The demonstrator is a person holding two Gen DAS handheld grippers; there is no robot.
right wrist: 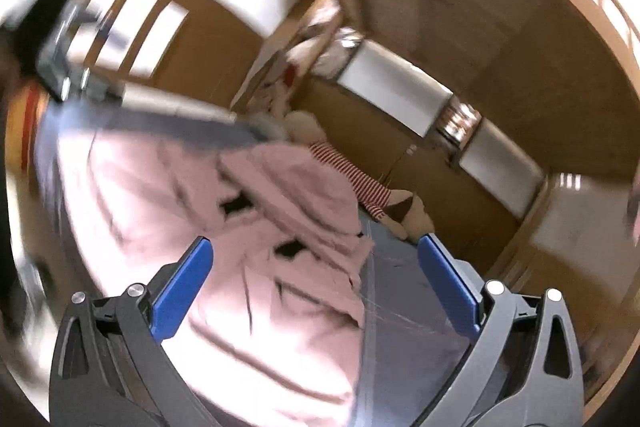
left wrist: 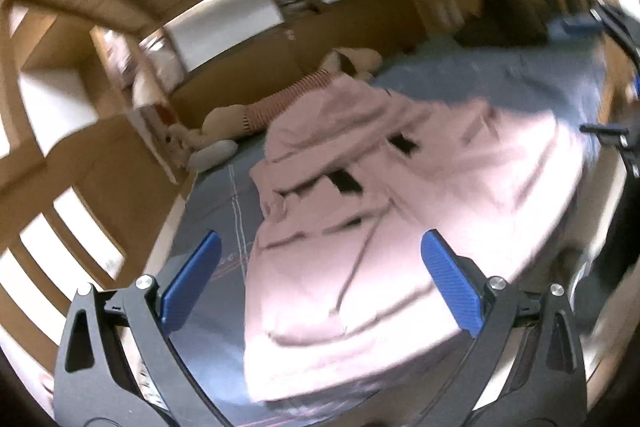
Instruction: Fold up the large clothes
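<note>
A large pink hooded garment [left wrist: 384,195] with black patches lies spread and rumpled on a grey-blue bed sheet [left wrist: 500,75]. My left gripper [left wrist: 320,251] is open and empty, hovering above the garment's near edge. The garment also shows in the right wrist view [right wrist: 248,227], its hood toward the far end. My right gripper [right wrist: 316,255] is open and empty above the garment's right edge and the sheet [right wrist: 404,291]. Both views are blurred by motion.
A plush toy in a red-striped shirt [left wrist: 280,99] lies along the bed's far side, also in the right wrist view [right wrist: 356,179]. Wooden wall panels and shelves [left wrist: 132,75] surround the bed. A dark pile [left wrist: 504,23] sits at the far corner. The other gripper [left wrist: 616,139] shows at the right.
</note>
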